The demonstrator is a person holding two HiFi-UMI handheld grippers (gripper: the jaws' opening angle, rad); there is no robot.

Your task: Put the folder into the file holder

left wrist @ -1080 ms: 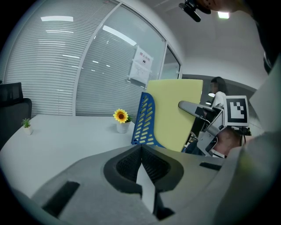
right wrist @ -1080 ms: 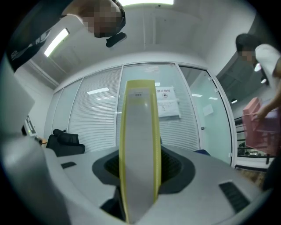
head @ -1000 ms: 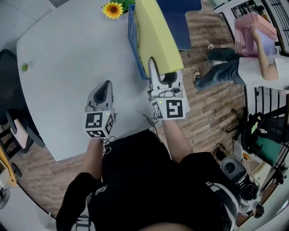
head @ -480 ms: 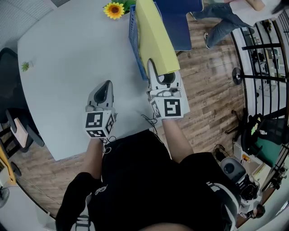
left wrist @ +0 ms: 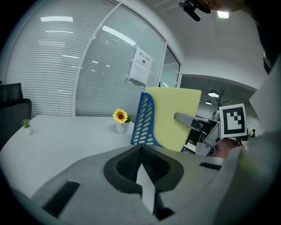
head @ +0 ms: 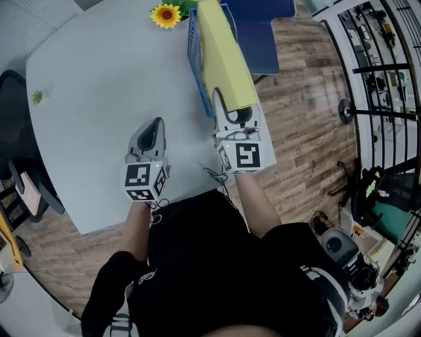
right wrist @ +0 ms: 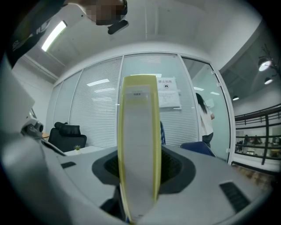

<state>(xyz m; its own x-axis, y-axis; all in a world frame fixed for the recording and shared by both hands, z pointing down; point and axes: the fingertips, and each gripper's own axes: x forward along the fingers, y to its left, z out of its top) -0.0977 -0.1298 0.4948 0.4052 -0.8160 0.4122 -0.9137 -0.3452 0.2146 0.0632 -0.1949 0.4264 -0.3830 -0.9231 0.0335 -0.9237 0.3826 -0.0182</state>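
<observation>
"While the right gripper (head: 221, 100) sits at the near end of the file holder (head: 195, 62), what are its jaws doing?"

"They are clamped on the near edge of the yellow folder (head: 227, 56), one jaw on each face. Its own view shows that edge standing upright between the pads."

"And the folder itself?"

"It leans against the file holder's blue slotted wall, with its far end in the holder and its near end sticking out toward the person. How deep it sits I cannot tell."

"The left gripper (head: 155, 126)?"

"Its jaws are pressed together with nothing between them. It is on the person's side of the file holder, well apart from it, at the white table (head: 92, 79)."

"Anything else?"

"A potted sunflower (head: 165, 14) stands just beyond the file holder's far end, and a tiny green plant (head: 35, 98) far to its left."
</observation>
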